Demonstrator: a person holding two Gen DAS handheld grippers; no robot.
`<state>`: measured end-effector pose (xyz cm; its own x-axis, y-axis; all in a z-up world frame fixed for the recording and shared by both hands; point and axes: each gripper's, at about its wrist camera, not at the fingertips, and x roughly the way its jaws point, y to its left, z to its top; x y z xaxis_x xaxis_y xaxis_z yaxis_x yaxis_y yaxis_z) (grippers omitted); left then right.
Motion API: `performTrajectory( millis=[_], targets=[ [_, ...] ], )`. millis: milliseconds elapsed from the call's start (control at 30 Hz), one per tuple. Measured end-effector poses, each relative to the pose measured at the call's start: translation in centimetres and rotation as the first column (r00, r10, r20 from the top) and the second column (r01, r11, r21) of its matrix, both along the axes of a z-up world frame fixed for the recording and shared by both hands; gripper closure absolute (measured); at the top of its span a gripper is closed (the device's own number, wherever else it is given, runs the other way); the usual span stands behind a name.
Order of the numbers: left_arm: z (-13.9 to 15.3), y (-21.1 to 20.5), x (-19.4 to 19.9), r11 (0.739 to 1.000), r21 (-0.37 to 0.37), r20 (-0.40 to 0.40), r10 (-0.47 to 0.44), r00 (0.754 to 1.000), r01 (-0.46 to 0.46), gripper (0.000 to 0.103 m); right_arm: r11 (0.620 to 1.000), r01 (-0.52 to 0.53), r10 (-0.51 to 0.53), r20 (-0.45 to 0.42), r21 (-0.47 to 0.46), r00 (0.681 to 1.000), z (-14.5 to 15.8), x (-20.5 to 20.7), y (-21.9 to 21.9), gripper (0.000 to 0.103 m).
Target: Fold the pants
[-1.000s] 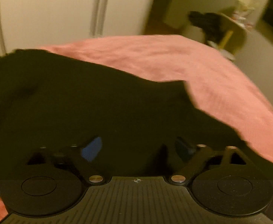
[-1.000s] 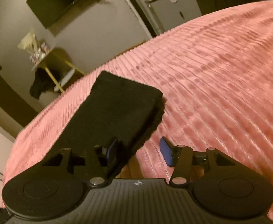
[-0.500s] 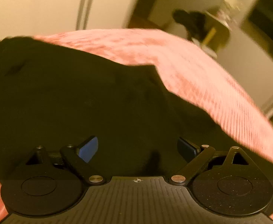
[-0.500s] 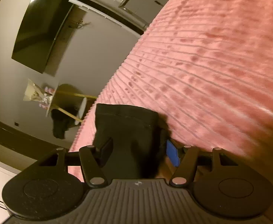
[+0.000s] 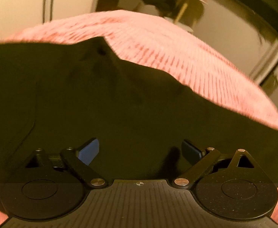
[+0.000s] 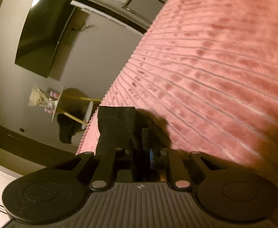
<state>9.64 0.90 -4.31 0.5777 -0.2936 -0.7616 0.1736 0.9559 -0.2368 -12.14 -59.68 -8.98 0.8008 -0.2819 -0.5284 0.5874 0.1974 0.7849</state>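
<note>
Now right claw (image 6: 141,156) closing – pinching pants (image 6: 116,131).

left gripper (image 5: 140,151): black ribbed housing, round discs, silver pivot screws | right gripper (image 6: 141,156): same, blue pad (image 6: 151,158)

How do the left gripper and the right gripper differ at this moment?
The left gripper stands wide open above the black pants, pinching nothing; the right gripper is closing, pants fabric between its jaws. The left faces a broad spread of cloth; the right holds a narrow end. Both work over the pink bedspread.
</note>
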Motion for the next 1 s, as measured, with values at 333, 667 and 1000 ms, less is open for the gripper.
performTrajectory(
  millis=[333,667,1000],
  targets=[
    [-0.6,-0.1,-0.6,0.999,0.001,0.068,-0.041,0.997,0.041,0.003,0.888,-0.256,0.302,0.066,-0.382,0.951,12.4,6.1,13.9,0.093],
    [0.3,1.3,-1.9,0.995,-0.095,0.024,-0.025,0.999,0.027,0.002,0.547,-0.807,0.696,-0.415,-0.223,0.587,5.1,15.7,32.0,0.066],
    [0.5,0.2,-2.3,0.990,-0.112,0.016,-0.088,0.996,0.090,0.002,0.899,-0.438,0.438,-0.056,0.016,0.897,4.5,9.2,20.4,0.073]
  ],
)
